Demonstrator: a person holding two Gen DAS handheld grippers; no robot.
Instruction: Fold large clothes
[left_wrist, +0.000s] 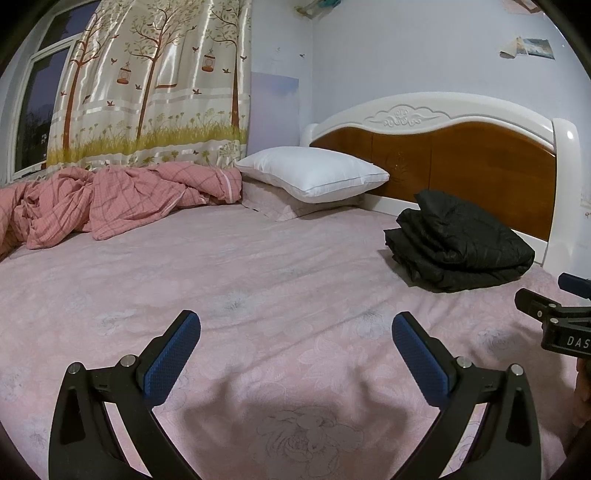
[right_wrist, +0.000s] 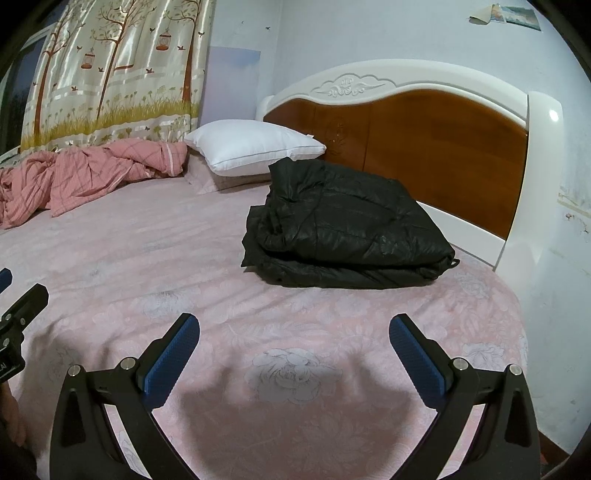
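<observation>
From the left view the window (left_wrist: 40, 107) shows beside the curtain (left_wrist: 147, 81); the right view shows the wall past the bed's corner instead. The folded black jacket (right_wrist: 347, 225) lies on the bed (right_wrist: 147, 258) by the headboard (right_wrist: 424, 147), ahead of the right tongs (right_wrist: 294, 332) and well right of the left tongs (left_wrist: 296, 330). Both tongs gape wide, empty.
</observation>
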